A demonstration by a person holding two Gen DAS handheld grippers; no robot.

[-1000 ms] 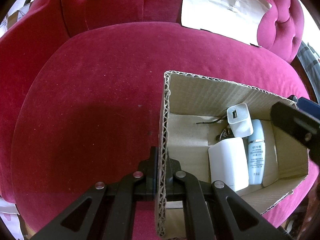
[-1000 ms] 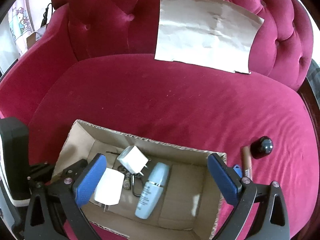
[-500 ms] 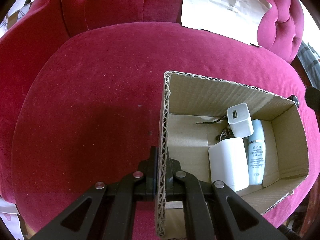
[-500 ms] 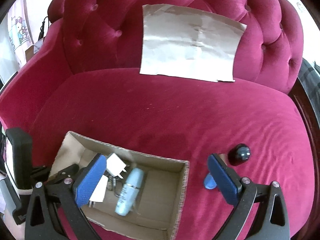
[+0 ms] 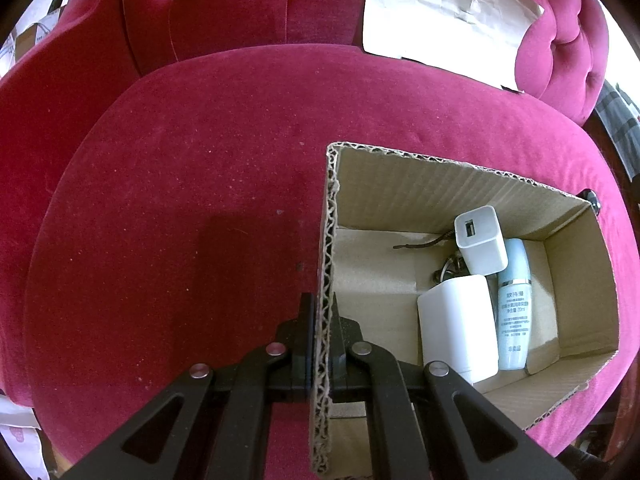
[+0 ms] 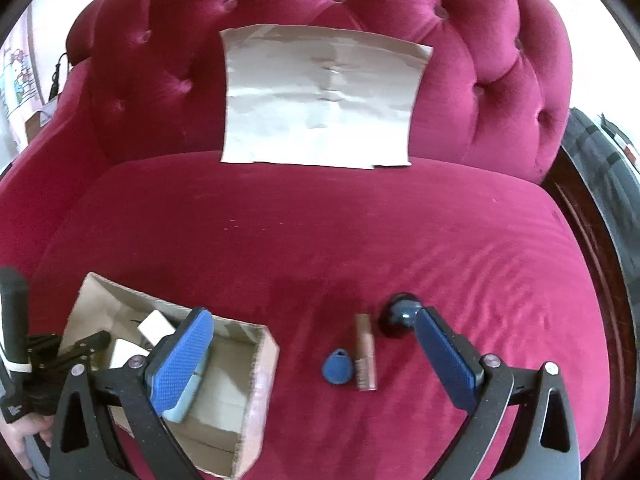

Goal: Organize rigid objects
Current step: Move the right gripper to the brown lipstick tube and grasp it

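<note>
My left gripper (image 5: 321, 332) is shut on the left wall of an open cardboard box (image 5: 420, 184) on the red seat. Inside lie two white chargers (image 5: 478, 240), a pale blue bottle (image 5: 516, 300) and some keys. In the right wrist view the box (image 6: 256, 360) is at lower left. My right gripper (image 6: 316, 356) is open and empty above the seat. Between its blue pads (image 6: 182, 354) lie a blue teardrop tag (image 6: 338, 368), a brown tube (image 6: 365, 352) and a dark round ball (image 6: 400, 318).
The red tufted armchair (image 6: 360, 232) has a crumpled sheet of brown paper (image 6: 320, 96) leaning on its backrest, also in the left wrist view (image 5: 448, 8). The chair's dark wooden frame (image 6: 592, 240) runs along the right edge.
My right gripper has swung right, away from over the box, to above the loose tag, tube and ball. It has left the left wrist view. The left gripper and box have not moved.
</note>
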